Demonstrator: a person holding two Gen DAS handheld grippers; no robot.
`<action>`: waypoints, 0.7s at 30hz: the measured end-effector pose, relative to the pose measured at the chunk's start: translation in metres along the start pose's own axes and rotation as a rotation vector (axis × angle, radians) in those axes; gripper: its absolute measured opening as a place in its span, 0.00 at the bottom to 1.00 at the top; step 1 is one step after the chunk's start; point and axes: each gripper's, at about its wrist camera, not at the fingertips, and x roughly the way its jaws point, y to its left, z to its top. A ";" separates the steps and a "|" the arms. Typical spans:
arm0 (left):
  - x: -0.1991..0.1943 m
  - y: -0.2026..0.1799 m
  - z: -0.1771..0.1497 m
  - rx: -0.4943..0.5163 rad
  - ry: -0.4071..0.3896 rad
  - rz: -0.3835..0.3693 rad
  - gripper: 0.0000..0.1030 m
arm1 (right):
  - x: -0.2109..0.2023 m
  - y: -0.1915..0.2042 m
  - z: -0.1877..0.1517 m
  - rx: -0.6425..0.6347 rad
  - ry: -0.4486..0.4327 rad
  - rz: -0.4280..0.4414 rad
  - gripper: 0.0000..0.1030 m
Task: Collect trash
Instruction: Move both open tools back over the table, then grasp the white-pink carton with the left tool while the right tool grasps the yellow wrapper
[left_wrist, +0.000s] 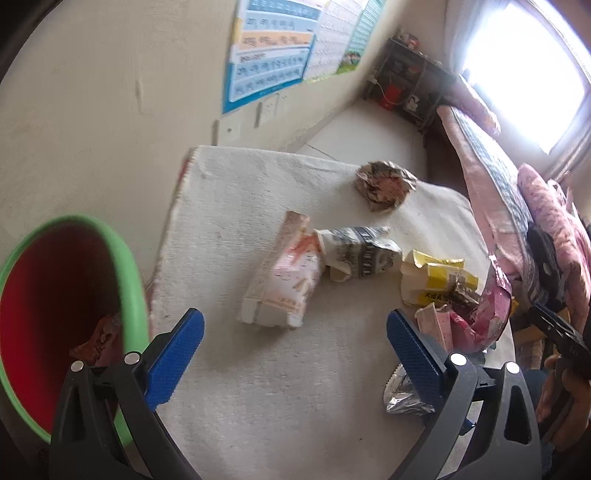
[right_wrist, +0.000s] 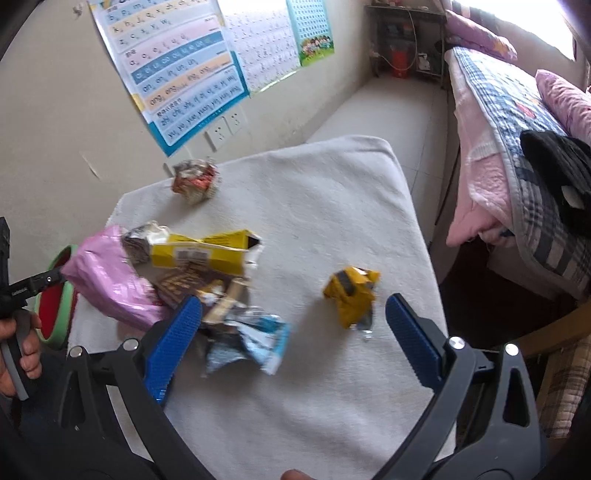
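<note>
**One wrapper binned, most of the litter still on the counter**

The round bin with the green rim and red inside (left_wrist: 74, 295) sits low at the left edge of the cloth-covered counter (left_wrist: 258, 406). One brownish crumpled wrapper (left_wrist: 99, 339) lies inside it; that is all the collecting the pictures show, so by my reading the task is barely begun.

Left on the cloth: a pale pink and white flattened carton (left_wrist: 284, 280), a grey and white crushed carton (left_wrist: 362, 254) touching it, a torn yellow box (left_wrist: 436, 280), a shiny pink plastic bag (right_wrist: 107, 280), a crumpled yellow foil wrapper (right_wrist: 351, 291) lying apart, a light blue and white torn packet (right_wrist: 255, 339), and a brown crumpled paper ball (left_wrist: 384, 184) near the far edge.

The left hand-held gripper (left_wrist: 295, 328) hangs over the cloth, jaws spread wide, holding nothing, the pink and white carton just ahead. The right hand-held gripper (right_wrist: 293, 321) is likewise wide open and empty, over the blue packet and near the yellow foil wrapper.

Nothing blocks the way to the bin. The middle pieces overlap, so one pinch might drag a neighbour along. A bed with a plaid quilt (right_wrist: 517, 110) stands to the right, charts (right_wrist: 177, 66) hang on the wall.
</note>
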 end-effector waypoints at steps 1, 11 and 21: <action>0.004 -0.004 0.001 0.014 0.010 0.003 0.92 | 0.007 -0.006 0.000 0.004 0.025 -0.002 0.95; 0.043 -0.016 0.013 0.129 0.106 0.068 0.91 | 0.048 -0.041 -0.002 0.045 0.065 -0.045 0.91; 0.077 -0.013 0.024 0.156 0.167 0.121 0.62 | 0.060 -0.046 -0.003 0.051 0.066 -0.032 0.70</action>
